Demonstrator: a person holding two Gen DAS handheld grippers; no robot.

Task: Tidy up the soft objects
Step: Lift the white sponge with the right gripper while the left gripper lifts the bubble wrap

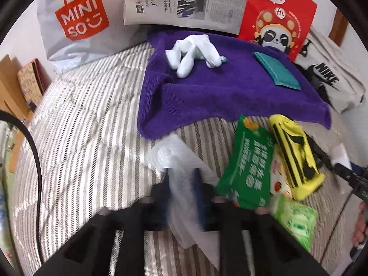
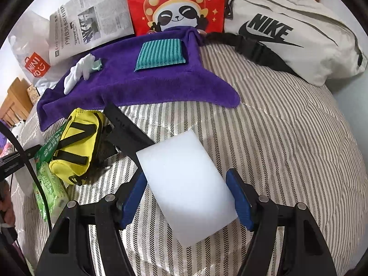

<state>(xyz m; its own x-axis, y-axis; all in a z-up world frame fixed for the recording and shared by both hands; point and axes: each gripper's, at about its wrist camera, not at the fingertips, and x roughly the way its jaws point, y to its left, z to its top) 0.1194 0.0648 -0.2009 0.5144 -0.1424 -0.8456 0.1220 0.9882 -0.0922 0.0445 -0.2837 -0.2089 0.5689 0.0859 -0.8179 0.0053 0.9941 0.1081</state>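
Observation:
A purple towel lies spread on the striped bed, also in the right wrist view. White socks and a folded teal cloth lie on it. My left gripper is shut on a white tissue, blurred, just short of the towel's near edge. My right gripper holds a white foam block between its blue pads, above the bed in front of the towel.
A yellow pouch, a green packet and a light green tissue pack lie near the towel. A Miniso bag, newspaper, red panda bag and Nike bag line the back.

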